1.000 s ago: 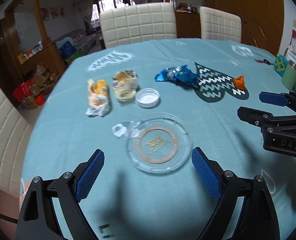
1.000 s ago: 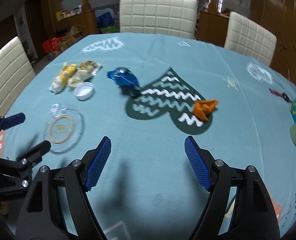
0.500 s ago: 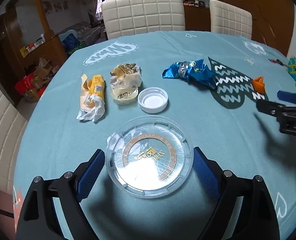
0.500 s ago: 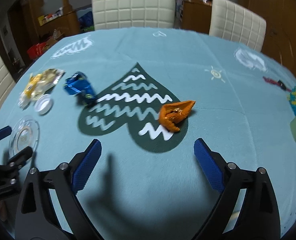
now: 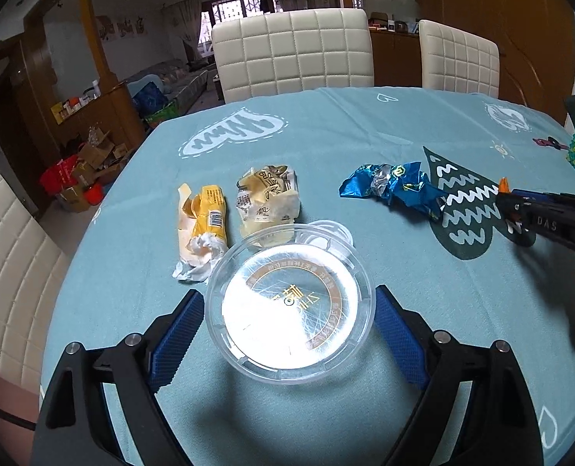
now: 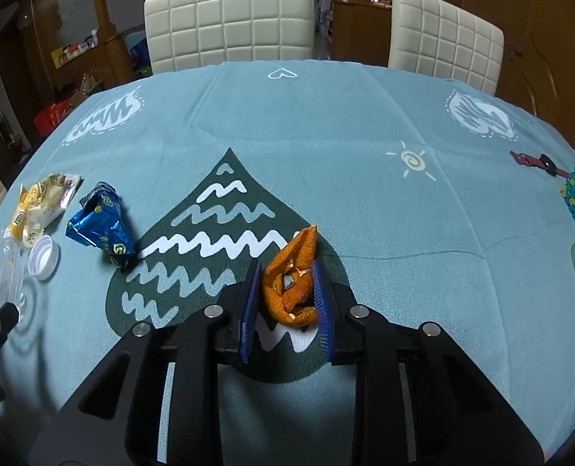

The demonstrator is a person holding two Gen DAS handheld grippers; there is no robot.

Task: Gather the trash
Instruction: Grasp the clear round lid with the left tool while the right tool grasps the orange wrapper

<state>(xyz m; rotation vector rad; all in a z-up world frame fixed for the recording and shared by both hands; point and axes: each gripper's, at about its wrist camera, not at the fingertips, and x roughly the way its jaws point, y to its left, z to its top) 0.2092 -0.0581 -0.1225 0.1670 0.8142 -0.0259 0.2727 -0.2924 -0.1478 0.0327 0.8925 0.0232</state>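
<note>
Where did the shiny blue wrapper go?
The blue wrapper lies on the tablecloth, left in the right wrist view, touching the left edge of the dark heart print. The white cap and the yellow wrappers sit further left.

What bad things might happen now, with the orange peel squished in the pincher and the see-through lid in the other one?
The right gripper pinches the curled orange peel mostly at its lower end, so the loose tip may tear or slip out when lifted.

The clear plastic lid sits between the left gripper's wide blue pads. It is smooth and round, so it might pop free.

The small white cap lies close beside the lid and could get knocked.
</note>
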